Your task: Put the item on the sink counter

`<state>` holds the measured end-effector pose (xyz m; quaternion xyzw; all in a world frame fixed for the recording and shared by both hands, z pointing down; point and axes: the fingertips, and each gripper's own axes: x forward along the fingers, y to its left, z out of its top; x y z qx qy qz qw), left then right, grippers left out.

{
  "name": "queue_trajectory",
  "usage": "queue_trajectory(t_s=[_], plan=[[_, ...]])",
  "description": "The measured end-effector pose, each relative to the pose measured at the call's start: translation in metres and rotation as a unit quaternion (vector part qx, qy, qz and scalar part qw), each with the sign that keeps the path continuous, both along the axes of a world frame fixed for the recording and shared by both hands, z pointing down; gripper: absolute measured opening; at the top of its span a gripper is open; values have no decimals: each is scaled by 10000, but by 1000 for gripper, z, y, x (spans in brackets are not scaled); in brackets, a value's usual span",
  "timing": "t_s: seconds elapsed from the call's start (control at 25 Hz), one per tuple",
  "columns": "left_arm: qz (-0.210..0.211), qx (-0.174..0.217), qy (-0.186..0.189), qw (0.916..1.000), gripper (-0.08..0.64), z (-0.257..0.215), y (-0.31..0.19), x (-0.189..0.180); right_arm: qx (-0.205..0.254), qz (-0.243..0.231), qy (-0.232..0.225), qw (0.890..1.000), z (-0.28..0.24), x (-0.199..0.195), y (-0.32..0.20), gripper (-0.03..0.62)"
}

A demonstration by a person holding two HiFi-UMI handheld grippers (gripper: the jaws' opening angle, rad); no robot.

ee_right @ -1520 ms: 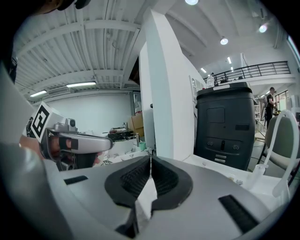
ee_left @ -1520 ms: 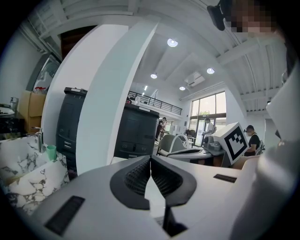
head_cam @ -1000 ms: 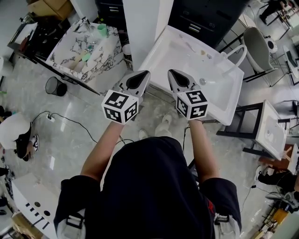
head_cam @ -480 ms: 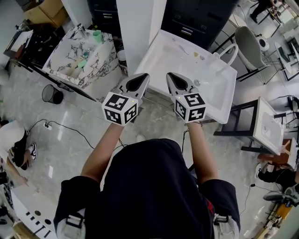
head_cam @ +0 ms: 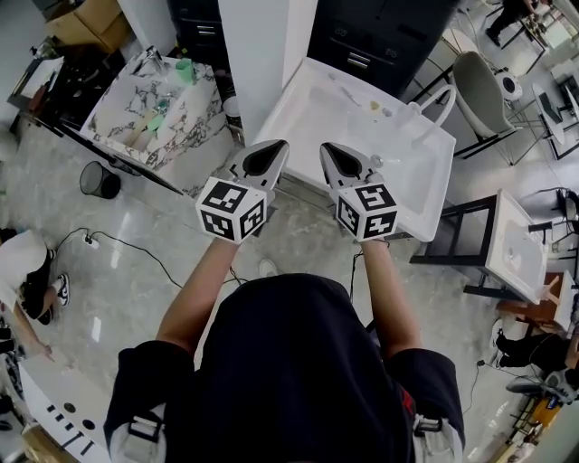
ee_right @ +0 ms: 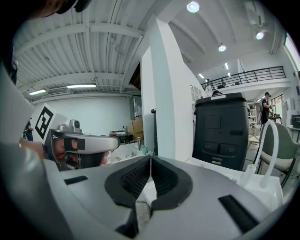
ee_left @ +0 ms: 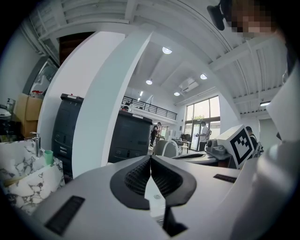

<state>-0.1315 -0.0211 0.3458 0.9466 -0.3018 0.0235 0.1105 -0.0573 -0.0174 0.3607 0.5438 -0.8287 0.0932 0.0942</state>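
Drawn closer than a second ago: white sink tabletop (head_cam: 308, 99), at 12 o'clock of both grippers. Left gripper (head_cam: 276, 146), right gripper (head_cam: 327, 147) side by side; fingers of each closed tip to tip.

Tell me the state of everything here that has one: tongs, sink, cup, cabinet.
Left tongs: shut, empty.
Right tongs: shut, empty.
White sink: basin looks empty, small items by the faucet.
Green cup: upright on the marble counter.
Black cabinet: drawers closed.
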Motion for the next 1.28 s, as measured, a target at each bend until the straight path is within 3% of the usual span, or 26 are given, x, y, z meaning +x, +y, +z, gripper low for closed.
queue_trajectory(t_s=[0.32, 1.28], plan=[[-227, -122, 189, 9995, 15, -6, 9, 11, 14, -90, -17, 10000, -7, 11, 14, 37], [-226, -128, 8, 9997, 15, 0, 44, 51, -21, -137, -130, 9998, 0, 46, 47, 36]])
